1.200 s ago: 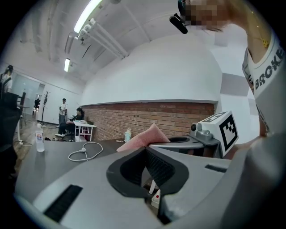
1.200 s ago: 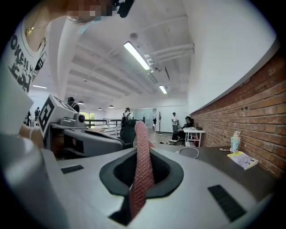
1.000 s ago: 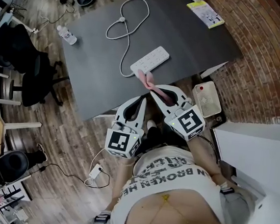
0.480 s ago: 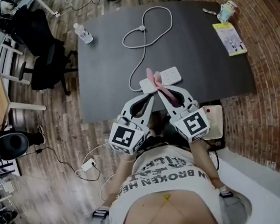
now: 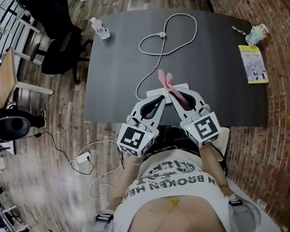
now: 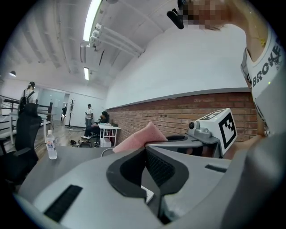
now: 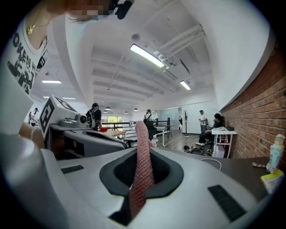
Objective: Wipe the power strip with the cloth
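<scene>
Grey two-jaw left gripper shut, nothing pinched. Through its pad window, sliver of white plastic power strip. Just beyond its tips, pink fabric cloth peaking up from grey right gripper bearing 1 black-and-white marker cube. Far left of the left gripper, clear plastic water bottle upright on dark grey table. Behind, red brick wall.

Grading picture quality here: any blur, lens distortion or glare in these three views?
Head view: floor smeared at lower left, table edges bowed by the wide lens, cloth clear. Left gripper view: black corners, ceiling lamp glaring. Right gripper view: same dark rim, cloth sharp between the jaws.
</scene>
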`<state>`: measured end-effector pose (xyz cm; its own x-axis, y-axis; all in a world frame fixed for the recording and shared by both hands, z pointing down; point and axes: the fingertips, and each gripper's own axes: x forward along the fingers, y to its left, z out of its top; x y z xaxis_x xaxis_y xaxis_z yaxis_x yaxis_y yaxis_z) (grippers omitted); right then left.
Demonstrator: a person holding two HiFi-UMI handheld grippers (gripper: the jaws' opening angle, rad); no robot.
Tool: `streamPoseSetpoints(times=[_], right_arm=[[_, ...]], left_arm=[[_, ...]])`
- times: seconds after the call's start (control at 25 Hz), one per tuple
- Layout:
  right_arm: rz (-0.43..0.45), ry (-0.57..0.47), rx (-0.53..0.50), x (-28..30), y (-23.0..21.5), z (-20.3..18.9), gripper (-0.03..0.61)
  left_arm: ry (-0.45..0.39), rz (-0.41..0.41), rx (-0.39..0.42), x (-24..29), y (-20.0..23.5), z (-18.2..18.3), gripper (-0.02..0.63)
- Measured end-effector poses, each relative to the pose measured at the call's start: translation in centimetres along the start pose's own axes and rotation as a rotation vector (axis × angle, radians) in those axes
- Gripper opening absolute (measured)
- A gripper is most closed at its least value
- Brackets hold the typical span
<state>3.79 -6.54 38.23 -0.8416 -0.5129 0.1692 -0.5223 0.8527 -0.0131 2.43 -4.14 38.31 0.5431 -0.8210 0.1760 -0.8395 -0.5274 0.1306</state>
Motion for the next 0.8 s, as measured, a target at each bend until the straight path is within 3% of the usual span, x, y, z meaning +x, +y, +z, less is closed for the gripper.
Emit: streamPoseSetpoints(times=[0.36,0.8], right_arm=[[0.089,0.013,0.001,0.5,-1.0,-1.1,0.017],[0.082,-0.004,0.001,4.1,-0.7,0.3,0.017]], left_arm=[[-0.003,0.1,-0.033,0.9,0.4,-0.7,0.008],[-0.009,0.083,-0.011,0.3,4.1,0.6,0.008]])
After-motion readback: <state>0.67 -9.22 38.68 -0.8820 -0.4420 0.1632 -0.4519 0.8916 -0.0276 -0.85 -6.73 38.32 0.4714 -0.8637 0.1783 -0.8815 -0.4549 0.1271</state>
